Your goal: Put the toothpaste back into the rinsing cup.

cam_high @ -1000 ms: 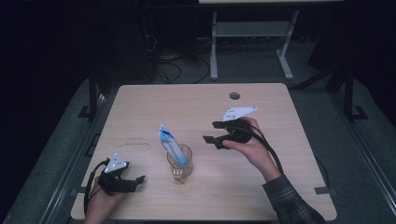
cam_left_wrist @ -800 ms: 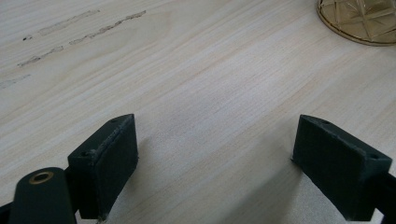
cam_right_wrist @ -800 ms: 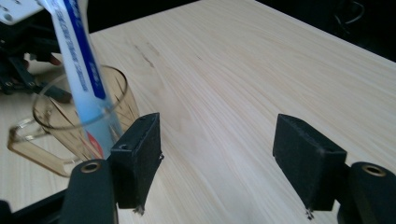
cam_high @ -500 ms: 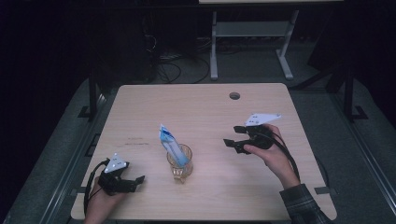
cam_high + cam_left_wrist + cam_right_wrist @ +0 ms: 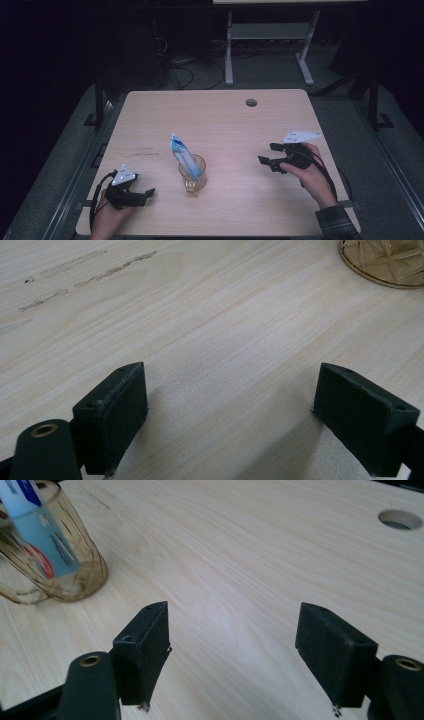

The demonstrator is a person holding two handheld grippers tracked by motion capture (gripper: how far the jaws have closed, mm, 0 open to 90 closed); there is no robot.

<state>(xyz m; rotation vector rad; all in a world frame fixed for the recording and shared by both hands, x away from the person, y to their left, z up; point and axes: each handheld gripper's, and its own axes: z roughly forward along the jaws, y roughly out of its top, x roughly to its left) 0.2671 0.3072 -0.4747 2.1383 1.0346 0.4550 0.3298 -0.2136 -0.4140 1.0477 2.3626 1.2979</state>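
An amber glass mug stands near the middle front of the wooden table, with a blue and white tube leaning out of it to the upper left. My left gripper rests open at the front left, pointing right toward the mug; in the left gripper view its jaws stand apart over bare wood, with the mug's base at the top right. My right gripper is open at the right and points left; its jaws have just been opening, with nothing between them. The right gripper view shows the mug and tube ahead at the left.
A round cable hole lies at the table's far side, seen also as the hole in the right gripper view. A white desk frame stands on the dark floor beyond. Faint scuff marks cross the wood near the left gripper.
My right hand has carried its gripper to the right and toward the near edge, away from the mug. The left gripper, the mug and the tube have stayed put.
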